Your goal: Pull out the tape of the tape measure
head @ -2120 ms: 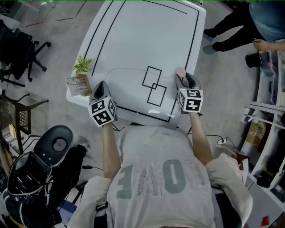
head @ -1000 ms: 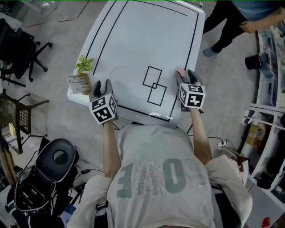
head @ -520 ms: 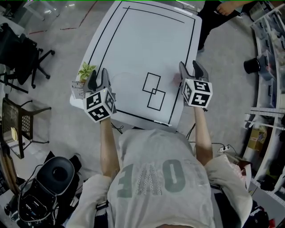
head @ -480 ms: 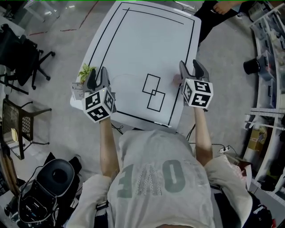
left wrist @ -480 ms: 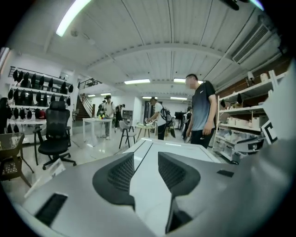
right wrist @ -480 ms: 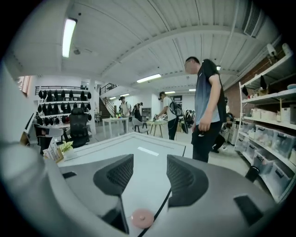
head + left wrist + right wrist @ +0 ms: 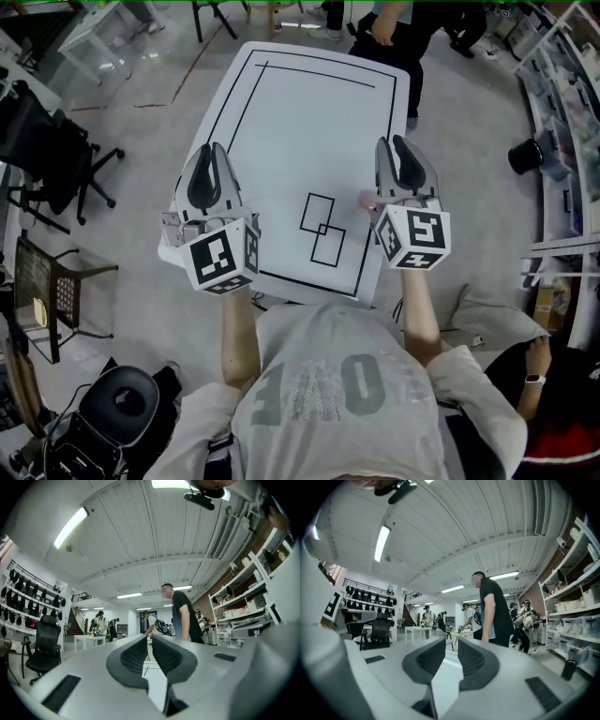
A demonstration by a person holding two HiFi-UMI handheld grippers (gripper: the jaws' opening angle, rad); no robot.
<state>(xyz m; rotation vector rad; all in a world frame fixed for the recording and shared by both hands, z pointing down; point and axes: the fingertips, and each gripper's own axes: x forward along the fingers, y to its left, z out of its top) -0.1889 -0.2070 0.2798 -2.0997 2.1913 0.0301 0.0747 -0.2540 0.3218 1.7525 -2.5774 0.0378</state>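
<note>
Grey workshop floor [image 7: 141, 75] with a white rectangular desk [image 7: 309, 112] carrying a black outline and two overlapping black-line squares [image 7: 322, 228] toward its 5 o'clock corner. Left tool [image 7: 208, 155] hangs over the desk's 8 o'clock edge, and in the left gripper view [image 7: 149, 637] its jaws have just been closing: only a thin slit is left and nothing sits in it. Right tool [image 7: 392, 145] is over the 3 o'clock edge, and in the right gripper view [image 7: 451, 641] its jaws have also just been closing, with a small gap and nothing gripped. Small pink rounded tape measure [image 7: 367, 199] lies on the desk at the 3 o'clock edge, just beside the right tool and partly hidden by it; neither tool grips it. Person in black clothes [image 7: 384, 28] stands at the desk's 12 o'clock end. Black office chair [image 7: 56, 141] at 9 o'clock.
</note>
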